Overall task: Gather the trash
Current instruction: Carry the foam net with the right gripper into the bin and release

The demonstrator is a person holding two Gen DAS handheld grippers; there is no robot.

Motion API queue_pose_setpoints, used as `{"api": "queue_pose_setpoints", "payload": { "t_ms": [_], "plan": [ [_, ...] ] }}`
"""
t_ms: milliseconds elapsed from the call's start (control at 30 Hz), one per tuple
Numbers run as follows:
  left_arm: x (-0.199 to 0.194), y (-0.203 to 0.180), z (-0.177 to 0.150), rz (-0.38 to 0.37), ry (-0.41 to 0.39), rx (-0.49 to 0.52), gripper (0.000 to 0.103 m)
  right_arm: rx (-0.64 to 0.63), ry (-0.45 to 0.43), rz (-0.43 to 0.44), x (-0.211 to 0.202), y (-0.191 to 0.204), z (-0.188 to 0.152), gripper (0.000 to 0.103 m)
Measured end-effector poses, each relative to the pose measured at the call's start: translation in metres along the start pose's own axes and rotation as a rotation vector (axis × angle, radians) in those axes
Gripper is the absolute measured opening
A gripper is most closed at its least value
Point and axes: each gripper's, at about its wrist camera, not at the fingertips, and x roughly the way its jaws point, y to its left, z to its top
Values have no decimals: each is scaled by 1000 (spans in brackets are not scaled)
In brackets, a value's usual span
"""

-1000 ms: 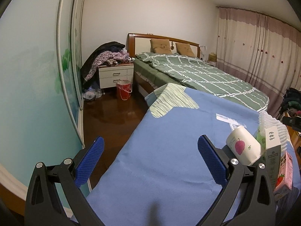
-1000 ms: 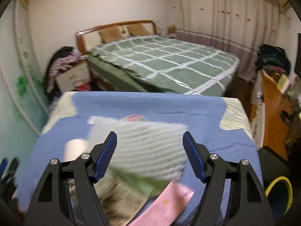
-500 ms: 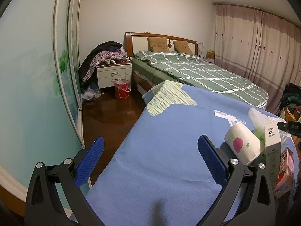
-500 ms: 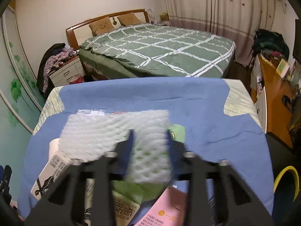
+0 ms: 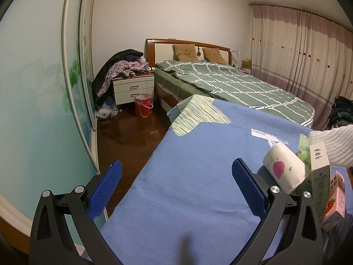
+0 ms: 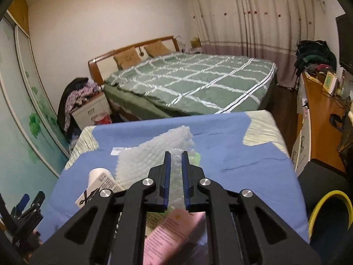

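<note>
A sheet of clear bubble wrap [image 6: 152, 152] hangs lifted above the blue-covered table [image 6: 242, 154]. My right gripper [image 6: 176, 154] is closing its jaws with the sheet pinched between the pads. In the left wrist view the bubble wrap [image 5: 333, 145] shows at the right edge, above the other trash. That trash is a white paper cup [image 5: 284, 167] with a pink fruit print, a white carton [image 5: 320, 172], a pink strawberry milk carton [image 5: 335, 196] and a green wrapper [image 5: 303, 148]. My left gripper [image 5: 176, 165] stands open over bare blue cloth, left of the pile.
A yellow-rimmed bin [image 6: 328, 212] stands on the floor at the table's right. A flat white label [image 5: 267, 137] lies on the cloth beyond the cup. Behind are a green-quilted bed [image 5: 231, 84], a nightstand [image 5: 132, 88], a red bucket [image 5: 143, 105] and a wooden desk [image 6: 320, 114].
The right gripper's jaws went from wide apart to nearly together on the bubble wrap, and the sheet has come up off the pile and moved right. The left gripper has stayed put.
</note>
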Motion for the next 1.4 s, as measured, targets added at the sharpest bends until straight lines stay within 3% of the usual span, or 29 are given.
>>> {"api": "queue_pose_setpoints", "payload": {
  "t_ms": [200, 400, 633, 1033, 1400],
  "plan": [
    [-1, -1, 0, -8, 0, 9, 98, 79, -80, -33, -48, -35, -16, 10],
    [-4, -3, 1, -11, -5, 16, 98, 116, -161, -120, -100, -69, -30, 10],
    [-5, -3, 2, -26, -8, 15, 98, 156, -194, -210, -140, -106, -47, 10],
    [-8, -12, 0, -57, -10, 51, 98, 244, -182, -394, -175, -173, -78, 10],
    [-9, -20, -2, -77, -12, 83, 98, 320, -124, -529, -173, -220, -102, 12]
  ]
}}
